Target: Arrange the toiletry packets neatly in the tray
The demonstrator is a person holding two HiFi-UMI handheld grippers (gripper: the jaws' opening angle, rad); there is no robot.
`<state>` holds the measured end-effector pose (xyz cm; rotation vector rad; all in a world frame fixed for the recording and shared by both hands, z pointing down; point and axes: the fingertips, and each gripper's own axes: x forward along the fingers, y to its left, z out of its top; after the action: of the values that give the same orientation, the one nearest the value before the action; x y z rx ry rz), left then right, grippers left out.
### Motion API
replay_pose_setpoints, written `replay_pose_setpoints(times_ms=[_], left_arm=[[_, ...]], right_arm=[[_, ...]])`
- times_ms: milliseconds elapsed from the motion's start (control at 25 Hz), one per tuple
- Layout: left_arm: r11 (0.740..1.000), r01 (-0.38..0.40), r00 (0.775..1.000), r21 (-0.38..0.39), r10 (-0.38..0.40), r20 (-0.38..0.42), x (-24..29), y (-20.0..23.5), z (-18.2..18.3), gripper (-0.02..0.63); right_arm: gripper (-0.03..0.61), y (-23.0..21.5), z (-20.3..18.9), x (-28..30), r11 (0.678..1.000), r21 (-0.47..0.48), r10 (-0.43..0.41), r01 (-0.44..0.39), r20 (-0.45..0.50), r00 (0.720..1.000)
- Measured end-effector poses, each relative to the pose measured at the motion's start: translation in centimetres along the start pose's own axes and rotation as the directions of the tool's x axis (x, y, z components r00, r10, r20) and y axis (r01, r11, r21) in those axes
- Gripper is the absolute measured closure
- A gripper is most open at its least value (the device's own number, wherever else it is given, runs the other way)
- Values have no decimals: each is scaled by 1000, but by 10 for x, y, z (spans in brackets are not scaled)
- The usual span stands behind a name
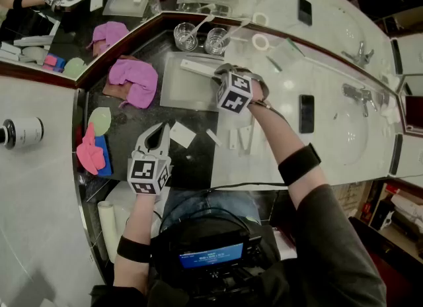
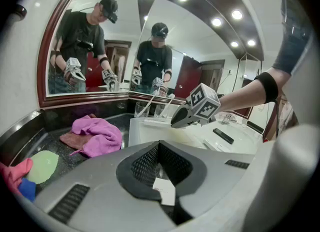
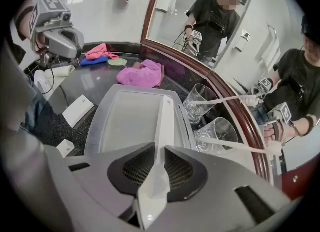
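A pale grey tray lies on the dark counter below the mirror. My right gripper hangs over the tray's right end, shut on a long white packet that runs along the tray toward its far rim. My left gripper hovers above the dark counter, in front of the tray and to its left, shut on a small white packet. A flat white packet and a smaller one lie loose on the dark counter. Several more sit on the white counter.
Two glasses with toothbrushes stand behind the tray against the mirror. A pink towel lies left of the tray. A green disc and pink and blue items are at far left. A phone and a sink are to the right.
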<state>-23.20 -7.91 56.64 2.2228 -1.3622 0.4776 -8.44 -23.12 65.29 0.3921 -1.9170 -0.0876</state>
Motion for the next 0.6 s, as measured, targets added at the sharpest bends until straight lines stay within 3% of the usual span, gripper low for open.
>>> replay_pose_setpoints(times_ms=[320, 400, 600], left_arm=[[1000, 9, 1000, 1, -9, -4, 2, -3, -1, 613], [1000, 13, 1000, 0, -13, -8, 2, -4, 0, 613], [1000, 3, 1000, -3, -3, -6, 4, 1, -1, 613]], right_arm=[[378, -8, 1, 3, 998, -7, -58, 58, 12, 998], [345, -7, 0, 5, 999, 2, -40, 40, 12, 999], [339, -6, 0, 13, 999, 45, 15, -16, 4, 1000]])
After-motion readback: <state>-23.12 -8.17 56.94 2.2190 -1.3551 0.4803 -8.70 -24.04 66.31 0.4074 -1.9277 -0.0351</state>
